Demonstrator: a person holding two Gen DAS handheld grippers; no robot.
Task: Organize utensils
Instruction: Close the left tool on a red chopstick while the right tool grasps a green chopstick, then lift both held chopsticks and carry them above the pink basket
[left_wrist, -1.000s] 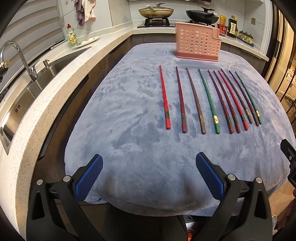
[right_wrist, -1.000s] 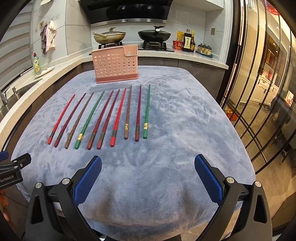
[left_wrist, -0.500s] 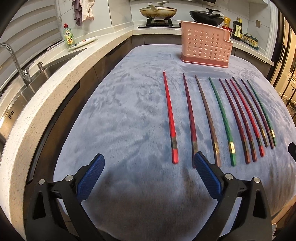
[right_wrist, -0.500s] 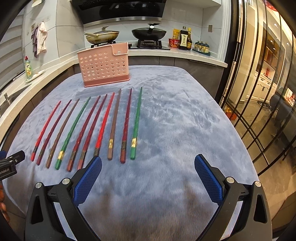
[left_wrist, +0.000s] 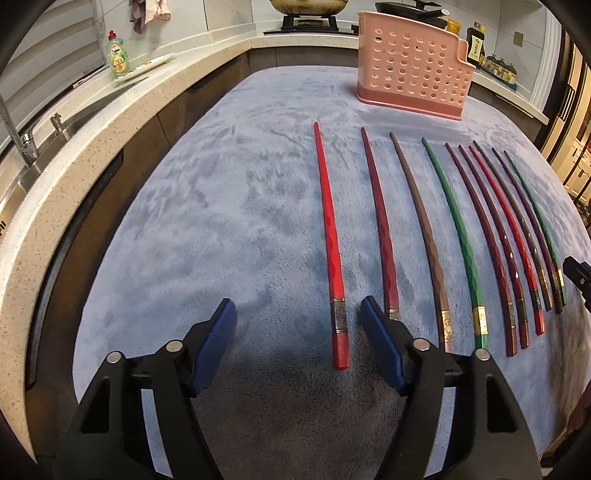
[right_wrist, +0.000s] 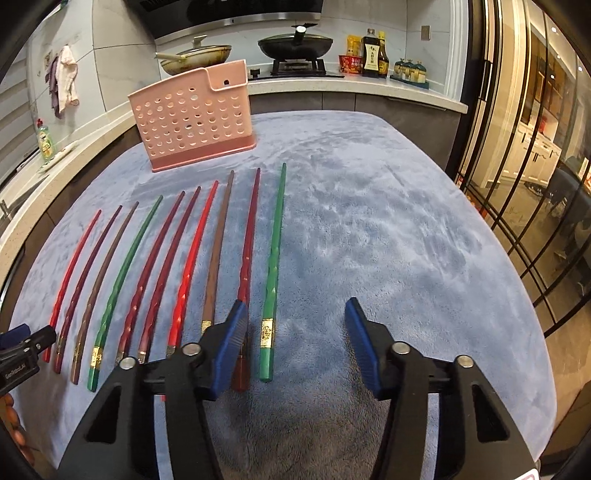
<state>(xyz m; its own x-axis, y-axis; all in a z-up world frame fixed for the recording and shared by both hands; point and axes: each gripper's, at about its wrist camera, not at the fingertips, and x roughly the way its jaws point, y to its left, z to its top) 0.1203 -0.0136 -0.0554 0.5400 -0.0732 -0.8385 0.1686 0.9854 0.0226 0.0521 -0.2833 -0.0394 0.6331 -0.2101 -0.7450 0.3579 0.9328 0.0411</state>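
Several chopsticks lie side by side on a blue-grey cloth (left_wrist: 221, 206). A pink perforated utensil holder (left_wrist: 412, 61) stands behind them; it also shows in the right wrist view (right_wrist: 194, 118). My left gripper (left_wrist: 297, 317) is open, its jaws on either side of the thick end of the leftmost red chopstick (left_wrist: 330, 236). My right gripper (right_wrist: 295, 317) is open, its jaws on either side of the thick end of the rightmost green chopstick (right_wrist: 273, 266). Neither chopstick is gripped.
A speckled counter (left_wrist: 74, 155) with a sink and a green soap bottle (left_wrist: 117, 55) runs along the left. Pans sit on the stove (right_wrist: 291, 66) behind the holder, with sauce bottles (right_wrist: 373, 53) beside it. Glass doors (right_wrist: 524, 184) stand at the right.
Both grippers have moved forward and down to the chopsticks' near ends. Both have narrowed their opening. The chopsticks have not moved.
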